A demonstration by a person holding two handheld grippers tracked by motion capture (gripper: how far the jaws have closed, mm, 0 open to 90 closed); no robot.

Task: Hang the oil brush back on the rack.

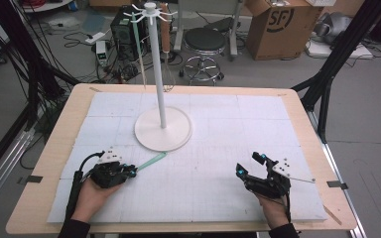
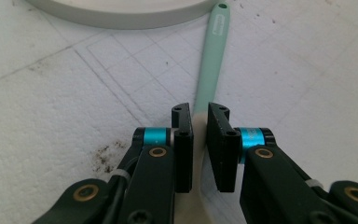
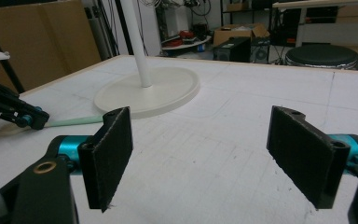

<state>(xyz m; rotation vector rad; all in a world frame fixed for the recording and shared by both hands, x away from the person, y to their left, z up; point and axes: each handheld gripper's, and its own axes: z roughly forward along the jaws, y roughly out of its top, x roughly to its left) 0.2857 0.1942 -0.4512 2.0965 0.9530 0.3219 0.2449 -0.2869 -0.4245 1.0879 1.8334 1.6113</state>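
Note:
A mint-green utensil point(image 1: 151, 161) with a hole at its handle end lies flat on the white mat, its tip next to the base of the white hanging stand point(image 1: 162, 130). My left gripper point(image 1: 131, 172) is shut on the utensil's handle point(image 2: 212, 60); in the left gripper view both pads of this gripper point(image 2: 200, 116) press the handle's sides where it turns cream. My right gripper point(image 1: 248, 163) rests at the mat's front right, jaws wide open with nothing between them point(image 3: 200, 154). The right gripper view also shows the left gripper point(image 3: 23, 116) and the stand's base point(image 3: 168, 93).
On the stand's top hooks hang a green-handled utensil point(image 1: 138, 39) and a wooden-handled whisk point(image 1: 166, 49). The white mat point(image 1: 218, 114) covers a wooden table point(image 1: 59, 129). Behind the table stand a black stool point(image 1: 206, 42) and a cardboard box point(image 1: 278, 25).

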